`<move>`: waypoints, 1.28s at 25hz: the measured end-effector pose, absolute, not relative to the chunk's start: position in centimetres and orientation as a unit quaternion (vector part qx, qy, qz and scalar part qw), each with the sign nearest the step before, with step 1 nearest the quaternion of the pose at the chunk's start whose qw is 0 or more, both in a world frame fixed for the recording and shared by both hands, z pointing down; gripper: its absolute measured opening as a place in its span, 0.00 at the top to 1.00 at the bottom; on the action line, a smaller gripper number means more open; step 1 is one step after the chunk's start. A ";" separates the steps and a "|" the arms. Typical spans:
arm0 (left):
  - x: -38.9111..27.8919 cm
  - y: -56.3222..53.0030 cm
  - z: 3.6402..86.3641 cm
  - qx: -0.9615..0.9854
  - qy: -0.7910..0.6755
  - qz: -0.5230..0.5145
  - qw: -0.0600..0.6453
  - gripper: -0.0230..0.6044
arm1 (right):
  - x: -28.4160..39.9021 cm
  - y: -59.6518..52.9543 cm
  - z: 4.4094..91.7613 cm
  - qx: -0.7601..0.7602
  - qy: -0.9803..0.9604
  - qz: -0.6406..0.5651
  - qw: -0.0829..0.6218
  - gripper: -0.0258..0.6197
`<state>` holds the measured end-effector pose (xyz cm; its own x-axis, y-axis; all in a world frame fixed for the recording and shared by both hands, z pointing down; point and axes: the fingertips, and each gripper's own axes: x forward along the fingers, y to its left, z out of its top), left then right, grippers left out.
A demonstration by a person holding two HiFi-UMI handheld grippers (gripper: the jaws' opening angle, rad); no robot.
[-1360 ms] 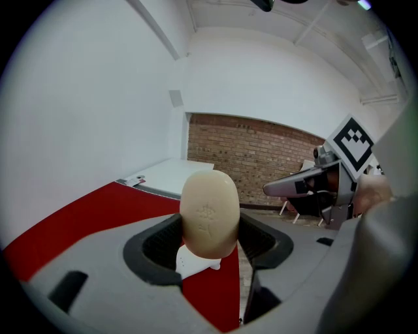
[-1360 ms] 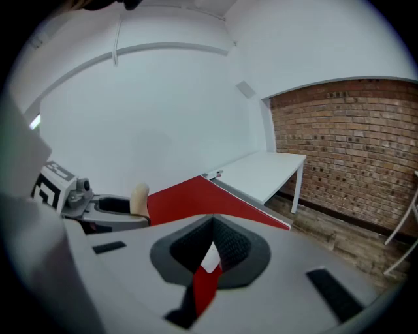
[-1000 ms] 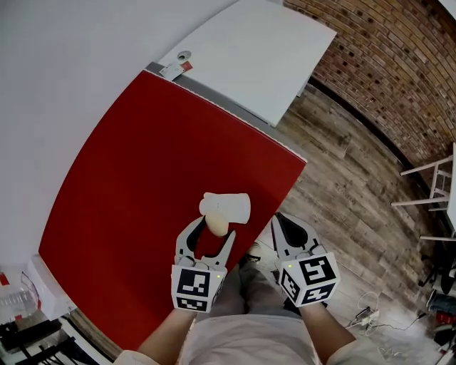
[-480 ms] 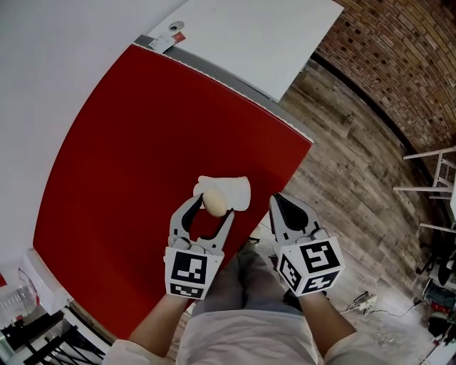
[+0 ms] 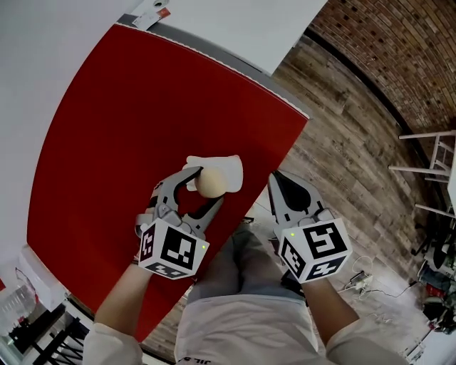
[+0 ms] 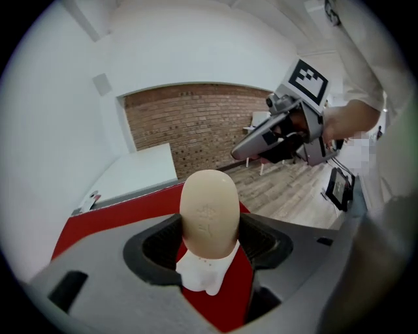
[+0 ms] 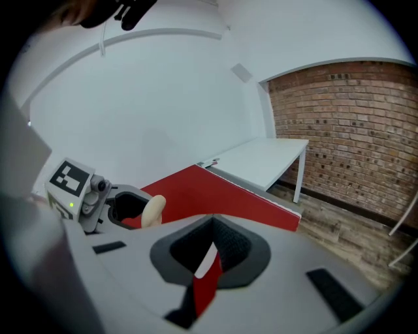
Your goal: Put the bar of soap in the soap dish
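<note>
A beige oval bar of soap (image 5: 212, 181) sits between the fingers of my left gripper (image 5: 205, 187), which is shut on it. It hangs just above the white soap dish (image 5: 225, 168) lying near the front right corner of the red table (image 5: 128, 142). In the left gripper view the soap (image 6: 209, 212) stands upright between the jaws, with the soap dish (image 6: 204, 279) right below it. My right gripper (image 5: 277, 181) is shut and holds nothing; it hovers past the table's edge, to the right of the dish. The right gripper view shows the soap (image 7: 153, 210) in the left gripper (image 7: 140, 210).
A white table (image 5: 235, 21) adjoins the red one at the far end. Wooden floor (image 5: 356, 135) and a brick wall (image 5: 399, 43) lie to the right, with a white frame (image 5: 433, 164) there. Cables and clutter lie on the floor at the bottom right (image 5: 434, 306). My legs (image 5: 239, 271) are below the grippers.
My left gripper has turned, its marker cube swinging left, while the soap stays over the dish. The right gripper has hardly moved. The head view has shifted a little.
</note>
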<state>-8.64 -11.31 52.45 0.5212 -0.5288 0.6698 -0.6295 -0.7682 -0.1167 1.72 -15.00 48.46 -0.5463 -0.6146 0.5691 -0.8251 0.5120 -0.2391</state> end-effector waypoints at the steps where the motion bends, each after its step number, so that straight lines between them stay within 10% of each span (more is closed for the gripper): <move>1: -8.5 -11.4 52.6 0.872 -0.317 0.368 0.058 0.53 | 1.9 -15.1 48.4 0.428 -0.842 0.250 0.211 0.95; 32: -8.5 -12.2 59.0 0.864 -0.125 0.487 -0.027 0.52 | 2.8 -14.7 50.1 0.431 -0.834 0.275 0.208 0.95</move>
<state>-8.50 -12.23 58.99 0.4938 -0.2413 0.8354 -0.1891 -0.9675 -0.1677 2.83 -14.73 50.14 -0.5422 -0.6047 0.5835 -0.8330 0.4778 -0.2789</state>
